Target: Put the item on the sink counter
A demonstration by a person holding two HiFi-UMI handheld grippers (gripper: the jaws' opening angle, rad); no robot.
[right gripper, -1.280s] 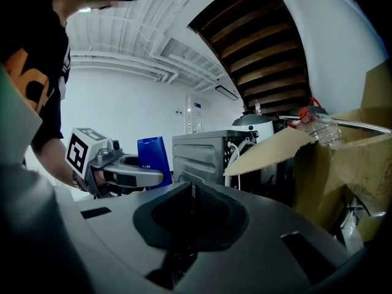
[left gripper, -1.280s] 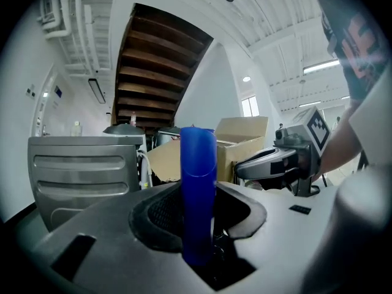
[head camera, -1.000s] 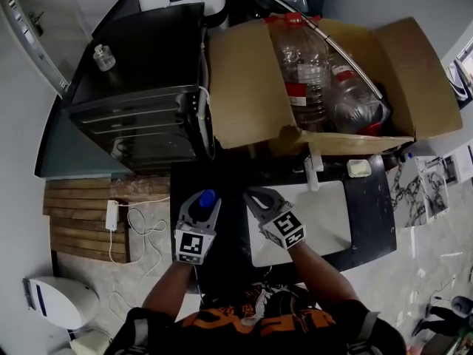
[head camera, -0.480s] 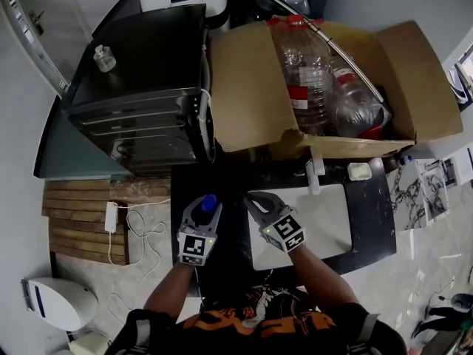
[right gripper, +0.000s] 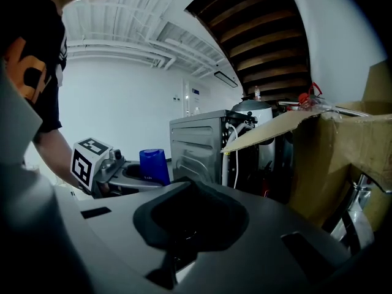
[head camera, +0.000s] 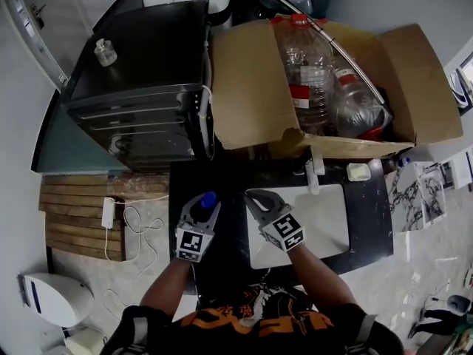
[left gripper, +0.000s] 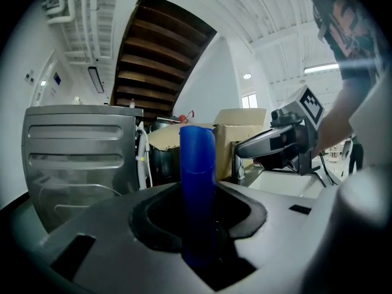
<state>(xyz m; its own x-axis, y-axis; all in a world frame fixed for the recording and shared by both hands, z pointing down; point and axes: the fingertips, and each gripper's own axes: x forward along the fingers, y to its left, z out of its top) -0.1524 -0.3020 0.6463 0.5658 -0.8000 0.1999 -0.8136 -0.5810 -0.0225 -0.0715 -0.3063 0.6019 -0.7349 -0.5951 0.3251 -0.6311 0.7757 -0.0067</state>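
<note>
The left gripper (head camera: 204,202) has its jaws closed on a blue container (head camera: 208,197), which stands upright between the pads. It is held over the left part of the dark sink counter (head camera: 367,211), just beside the white basin (head camera: 325,217) (whether its bottom touches the counter, I cannot tell). The right gripper (head camera: 256,197) hovers near it over the basin's left edge, with jaws together and nothing between them. Behind the counter stands an open cardboard box (head camera: 247,87).
</note>
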